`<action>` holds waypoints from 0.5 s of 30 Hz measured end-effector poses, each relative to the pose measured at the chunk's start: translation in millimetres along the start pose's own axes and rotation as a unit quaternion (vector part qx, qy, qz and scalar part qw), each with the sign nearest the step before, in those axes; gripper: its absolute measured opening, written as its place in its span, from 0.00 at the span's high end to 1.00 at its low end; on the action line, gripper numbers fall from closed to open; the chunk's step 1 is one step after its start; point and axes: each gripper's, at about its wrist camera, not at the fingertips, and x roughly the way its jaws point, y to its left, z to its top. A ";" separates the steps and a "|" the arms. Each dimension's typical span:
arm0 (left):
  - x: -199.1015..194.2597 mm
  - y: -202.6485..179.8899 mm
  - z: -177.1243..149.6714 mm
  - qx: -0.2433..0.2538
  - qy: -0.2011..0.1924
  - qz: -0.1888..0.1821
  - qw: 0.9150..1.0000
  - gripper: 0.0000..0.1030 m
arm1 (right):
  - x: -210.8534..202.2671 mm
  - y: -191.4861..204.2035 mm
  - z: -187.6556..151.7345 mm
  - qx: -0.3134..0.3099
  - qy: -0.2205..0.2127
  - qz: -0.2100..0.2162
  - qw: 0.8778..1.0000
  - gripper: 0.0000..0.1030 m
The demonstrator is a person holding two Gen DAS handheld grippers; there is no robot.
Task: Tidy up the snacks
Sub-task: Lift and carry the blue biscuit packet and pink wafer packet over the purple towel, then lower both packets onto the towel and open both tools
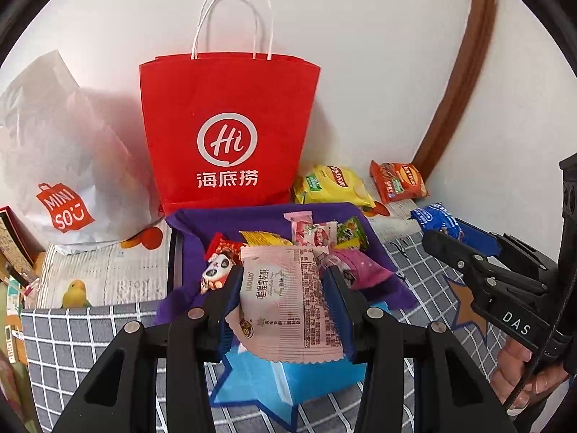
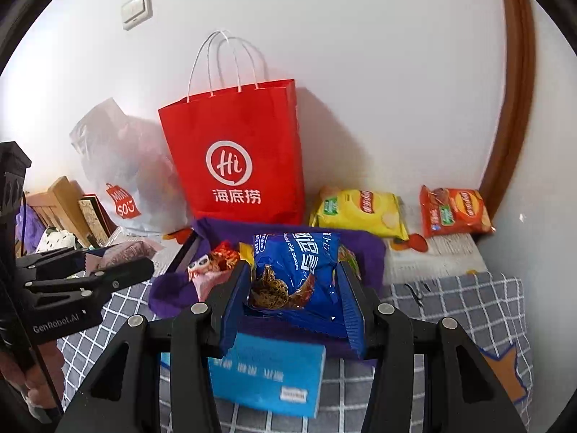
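- Left gripper (image 1: pixel 285 285) clamps a pink snack packet (image 1: pixel 288 303) above the purple-lined box (image 1: pixel 223 220).
- Right gripper (image 2: pixel 294 285) pinches a blue cookie packet (image 2: pixel 299 270) (chocolate chip) over that box.
- Only the right view shows a wall switch (image 2: pixel 137 9); objects at its far left are blurred, perhaps furniture.

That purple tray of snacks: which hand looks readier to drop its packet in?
Probably left. Its pink packet hangs right at the purple tray, while the right's blue cookie packet seems slightly farther back. It's close.
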 end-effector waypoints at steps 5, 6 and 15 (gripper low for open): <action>15.0 6.3 14.5 0.002 0.005 0.007 1.000 0.58 | 20.2 4.4 13.2 -0.011 0.005 0.002 1.000 0.53; 17.2 7.0 17.3 0.003 0.005 0.008 1.000 0.58 | 24.3 4.5 17.1 -0.015 0.004 0.001 1.000 0.53; 43.6 22.6 45.1 -0.002 -0.003 0.011 1.000 0.58 | 51.3 -18.9 28.4 0.003 0.003 0.005 1.000 0.53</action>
